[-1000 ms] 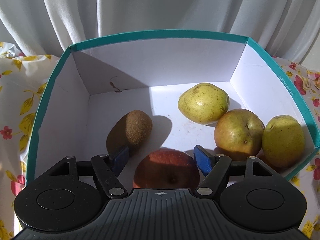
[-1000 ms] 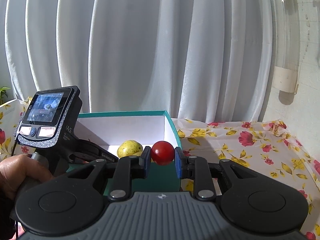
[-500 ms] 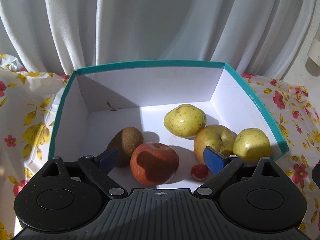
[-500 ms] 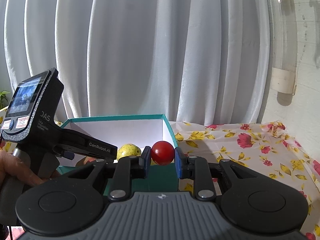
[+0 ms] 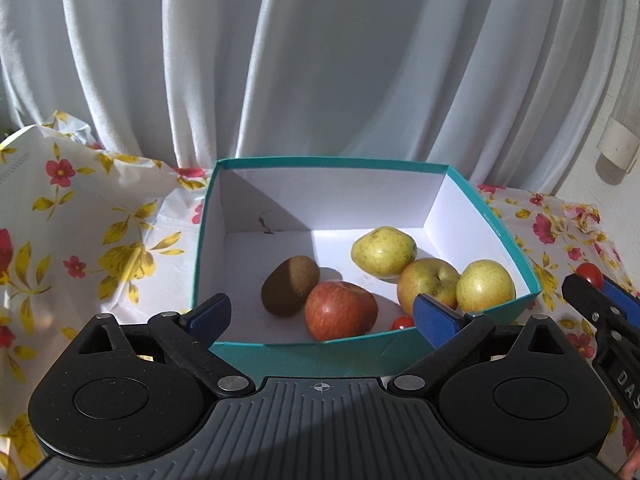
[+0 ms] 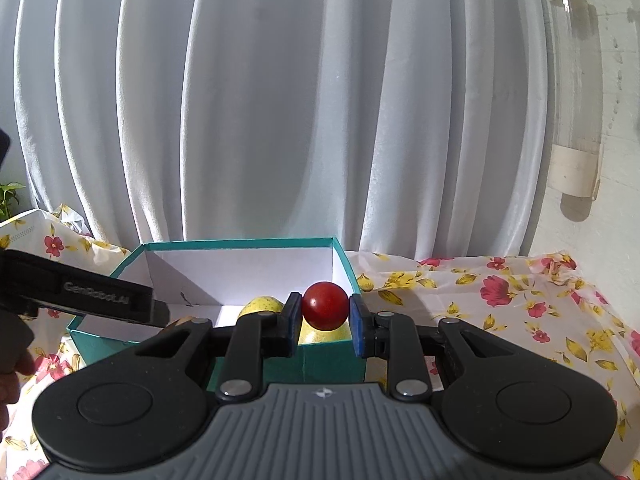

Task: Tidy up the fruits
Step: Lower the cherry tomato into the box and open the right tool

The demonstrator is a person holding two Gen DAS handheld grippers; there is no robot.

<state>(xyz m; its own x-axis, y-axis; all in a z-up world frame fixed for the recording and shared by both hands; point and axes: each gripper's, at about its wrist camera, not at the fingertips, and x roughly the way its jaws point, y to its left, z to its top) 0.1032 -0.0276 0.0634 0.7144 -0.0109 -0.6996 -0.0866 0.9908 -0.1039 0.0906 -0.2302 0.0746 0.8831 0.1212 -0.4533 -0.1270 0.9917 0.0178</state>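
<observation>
Clamping a cherry tomato (image 6: 325, 305), right gripper (image 6: 325, 318) jaws; left gripper (image 5: 322, 316) jaws apart.

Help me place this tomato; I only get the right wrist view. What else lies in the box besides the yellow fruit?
Observer: A kiwi and a red apple lie side by side near the middle of the box.
Operator: Any tomato in there already?
Observer: Yes, a small tomato sits by the near wall, right of the red apple.
Operator: Is the left hand-held gripper carrying anything?
Observer: No, the left hand-held gripper is open and empty, in front of the box.
</observation>
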